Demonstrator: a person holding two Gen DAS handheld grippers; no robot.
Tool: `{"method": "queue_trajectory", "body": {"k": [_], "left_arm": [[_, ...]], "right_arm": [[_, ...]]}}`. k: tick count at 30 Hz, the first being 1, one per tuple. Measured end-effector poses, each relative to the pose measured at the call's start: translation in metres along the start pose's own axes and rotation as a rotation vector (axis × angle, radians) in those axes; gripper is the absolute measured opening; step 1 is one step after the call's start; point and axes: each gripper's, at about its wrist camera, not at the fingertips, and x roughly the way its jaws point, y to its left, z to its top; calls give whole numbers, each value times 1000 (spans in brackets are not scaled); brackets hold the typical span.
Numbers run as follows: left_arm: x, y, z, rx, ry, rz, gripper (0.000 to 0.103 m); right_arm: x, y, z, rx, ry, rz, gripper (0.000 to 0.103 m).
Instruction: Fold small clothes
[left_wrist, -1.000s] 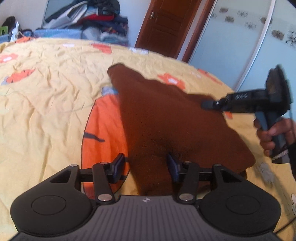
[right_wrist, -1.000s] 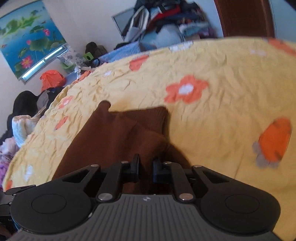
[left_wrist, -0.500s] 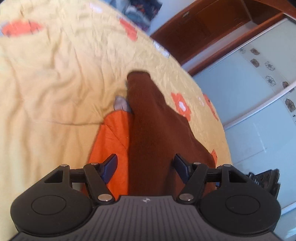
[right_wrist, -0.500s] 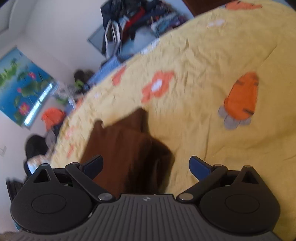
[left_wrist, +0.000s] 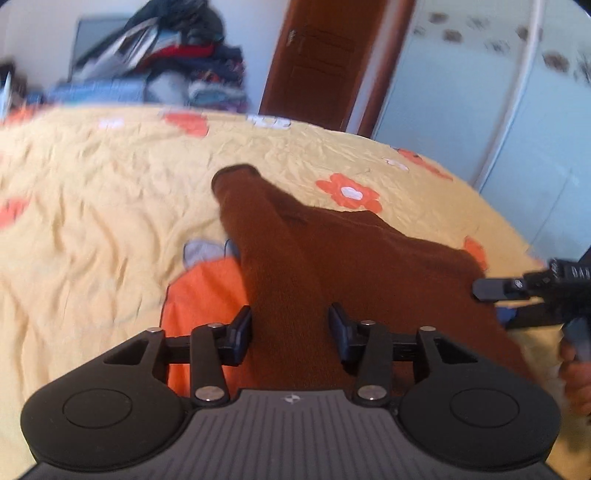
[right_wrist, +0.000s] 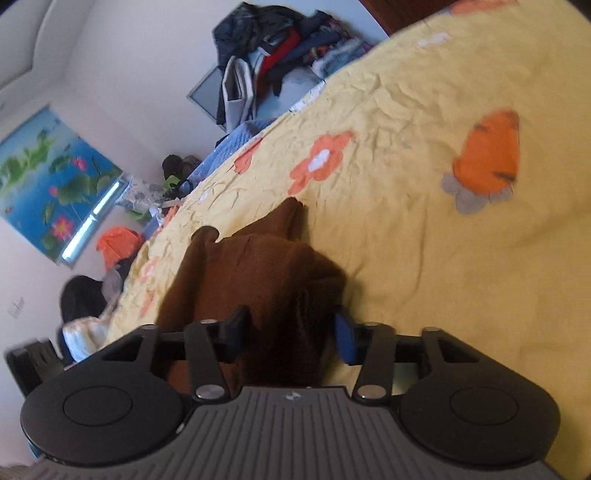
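A brown knit garment (left_wrist: 332, 266) lies on the yellow bedspread (left_wrist: 92, 221), one narrow end stretched away from me. My left gripper (left_wrist: 290, 326) hovers low over its near part. Its jaws are closing with brown cloth between the fingers, and I see no firm pinch. In the right wrist view the garment (right_wrist: 251, 273) is bunched at its near corner. My right gripper (right_wrist: 290, 332) straddles that bunch, its jaws closing, and the blue pad (right_wrist: 345, 341) stands just clear of the cloth. The left wrist view shows the right gripper (left_wrist: 491, 302) at the garment's right edge.
The bedspread carries orange flower and carrot prints (right_wrist: 487, 155). A heap of clothes (left_wrist: 177, 59) is piled beyond the bed's far edge, beside a brown door (left_wrist: 317, 62) and pale wardrobe panels (left_wrist: 461, 110). Bags and clutter (right_wrist: 114, 243) lie on the floor left of the bed.
My right gripper went from shut on the cloth to wide open, rolled and sank, and has narrowed around the bunched corner. My left gripper widened, shifted sideways along the garment, then narrowed.
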Motion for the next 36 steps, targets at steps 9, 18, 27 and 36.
{"method": "queue_trajectory", "body": {"k": [9,18,27,36], "left_arm": [[-22,39,-37,-350,134,-295,49],[-56,3,-63,-139,172,-146,23],[-123,-58,-58,235,-142,99,63],[-24,-91,-66,410,-61,122,84]], "right_arm": [[8,29,-40,-14,261,180,74],[-12,52,-66,-204,257,96,29],[-50,58,-51,-208,20,-12,60],[67,105,-31,-460,103,-155,74]]}}
